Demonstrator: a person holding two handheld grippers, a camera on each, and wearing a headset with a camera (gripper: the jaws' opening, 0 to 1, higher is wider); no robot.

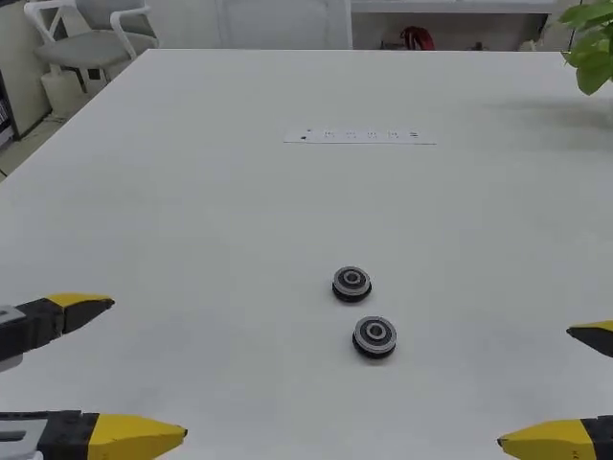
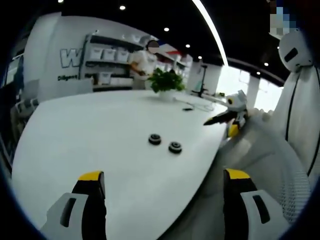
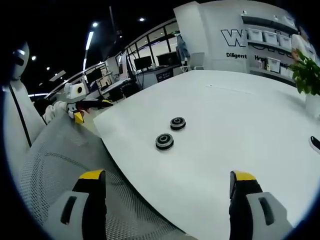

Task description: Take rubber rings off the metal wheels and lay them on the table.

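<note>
The left tongs [image 1: 147, 370] and right tongs [image 1: 534, 386] gape wide at the bench's [image 1: 287, 211] near edge; front wheel [image 1: 374, 337] and back wheel [image 1: 351, 284] lie between, nearer the right.

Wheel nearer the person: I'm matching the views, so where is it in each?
Head view: the wheel, lower of the pair.
Left gripper view: right of the pair.
Right gripper view: lower left of the pair.
Shared landmark: the plant.
</note>
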